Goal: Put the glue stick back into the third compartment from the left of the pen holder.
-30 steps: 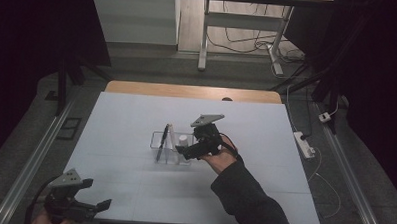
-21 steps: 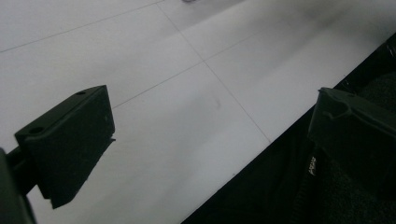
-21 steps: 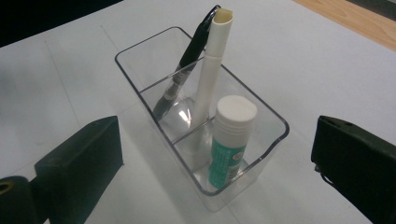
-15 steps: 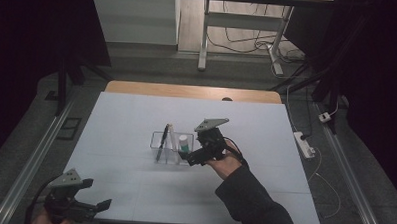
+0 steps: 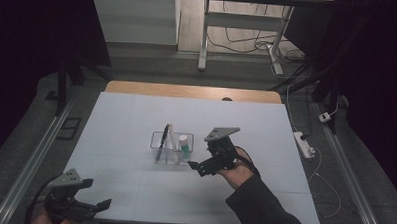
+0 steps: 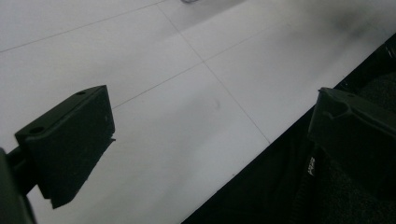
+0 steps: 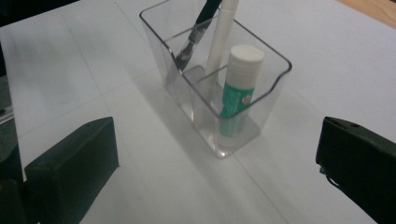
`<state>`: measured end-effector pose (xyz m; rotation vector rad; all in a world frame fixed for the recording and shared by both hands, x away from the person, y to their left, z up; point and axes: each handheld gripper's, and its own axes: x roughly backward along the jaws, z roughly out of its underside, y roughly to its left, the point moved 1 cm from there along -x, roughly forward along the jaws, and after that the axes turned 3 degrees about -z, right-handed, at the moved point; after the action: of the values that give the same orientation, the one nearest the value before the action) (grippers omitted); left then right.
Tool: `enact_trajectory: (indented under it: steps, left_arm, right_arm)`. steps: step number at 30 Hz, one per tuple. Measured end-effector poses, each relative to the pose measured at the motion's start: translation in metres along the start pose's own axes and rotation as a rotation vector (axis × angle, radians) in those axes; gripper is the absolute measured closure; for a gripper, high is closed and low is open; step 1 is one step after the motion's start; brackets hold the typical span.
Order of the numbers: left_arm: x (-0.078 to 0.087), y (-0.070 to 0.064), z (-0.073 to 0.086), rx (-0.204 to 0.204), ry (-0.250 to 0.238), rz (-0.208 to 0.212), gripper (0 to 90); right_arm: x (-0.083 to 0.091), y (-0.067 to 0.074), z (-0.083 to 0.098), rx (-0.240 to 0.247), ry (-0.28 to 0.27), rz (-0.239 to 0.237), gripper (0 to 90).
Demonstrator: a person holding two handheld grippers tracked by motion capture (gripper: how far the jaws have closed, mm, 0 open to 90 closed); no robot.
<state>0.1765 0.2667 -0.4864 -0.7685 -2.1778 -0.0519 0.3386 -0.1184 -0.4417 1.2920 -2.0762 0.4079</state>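
Right gripper (image 5: pixel 200 167), jaws apart and empty, just off holder (image 5: pixel 171 147) at table centre; glue stick (image 7: pixel 237 91) inside; next likely retreat toward 5 o'clock; left gripper (image 5: pixel 90 206) open, idle at 7 o'clock

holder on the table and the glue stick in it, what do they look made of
Holder: looks like clear hard plastic, glossy; the table and its contents show through the walls. Glue stick: seemingly plastic tube, white cap, green printed label, smooth finish.
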Motion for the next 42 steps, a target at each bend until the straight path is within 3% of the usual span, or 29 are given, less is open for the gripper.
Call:
enact_trajectory:
  steps: [11,27,42]
  left_arm:
    - [0.000,0.000,0.000,0.003,-0.001,0.000,0.3]
    - [0.000,0.000,0.000,0.004,-0.006,0.005,0.3]
    - [0.001,0.000,0.000,0.003,-0.008,0.007,0.2]
  right_arm:
    - [0.026,0.003,0.020,-0.004,-0.005,0.013,0.0]
    - [0.054,0.009,0.053,-0.055,-0.002,0.022,0.0]
    - [0.091,0.013,0.088,-0.094,-0.020,0.096,0.0]
